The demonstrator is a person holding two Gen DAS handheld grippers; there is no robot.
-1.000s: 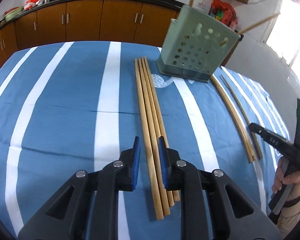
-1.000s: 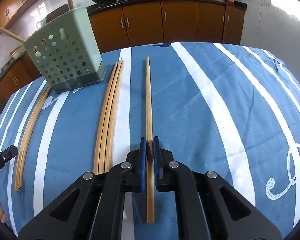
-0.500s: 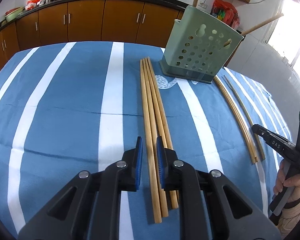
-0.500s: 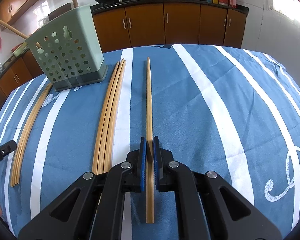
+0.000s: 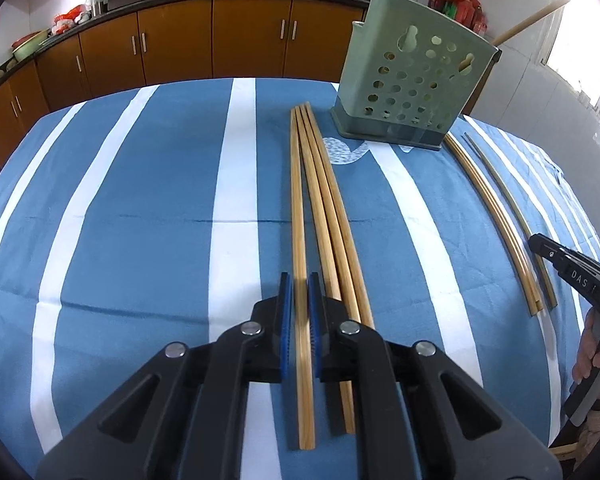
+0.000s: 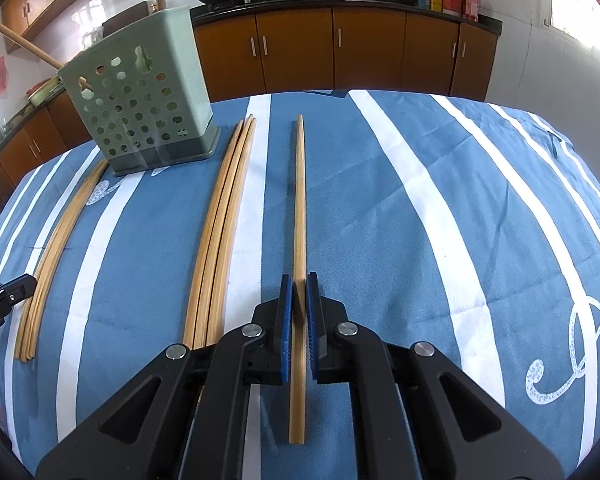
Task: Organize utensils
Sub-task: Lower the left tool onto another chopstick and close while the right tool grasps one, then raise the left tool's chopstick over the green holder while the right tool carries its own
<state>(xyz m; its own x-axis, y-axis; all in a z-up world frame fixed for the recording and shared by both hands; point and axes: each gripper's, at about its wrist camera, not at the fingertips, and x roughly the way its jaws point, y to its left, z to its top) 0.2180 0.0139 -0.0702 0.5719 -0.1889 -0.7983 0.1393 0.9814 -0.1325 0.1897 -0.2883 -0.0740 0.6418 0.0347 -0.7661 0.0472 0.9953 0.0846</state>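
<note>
Left wrist view: the left gripper (image 5: 299, 312) sits low in the centre of the frame, its blue pads closed on the leftmost chopstick (image 5: 298, 220) of a group of three. The jaws have just been closing, with that stick between them. The other two chopsticks (image 5: 334, 216) lie just to its right on the striped blue tablecloth (image 5: 140, 200). The green perforated holder (image 5: 412, 76) stands in the upper right of the frame, a couple of sticks already poking out of its top. At the right edge a hand (image 5: 596, 356) holds the other tool beside a further bundle of chopsticks (image 5: 496, 216).

Right wrist view: the right gripper (image 6: 299, 312), low in the centre, is clamped on a single chopstick (image 6: 299, 200) that lies alone and runs up the middle of the frame. A set of three chopsticks (image 6: 224, 232) lies to its left, the utensil holder (image 6: 140, 96) stands in the upper left, and more chopsticks (image 6: 60, 240) curve along the left edge.

The step in hand appears to be the grasp: each tool has a stick pinched, neither clearly lifted. The next move probably calls for raising both sticks clear of their neighbours, tipping them upright and lowering them into the holder's open top, one at a time so they do not collide.
</note>
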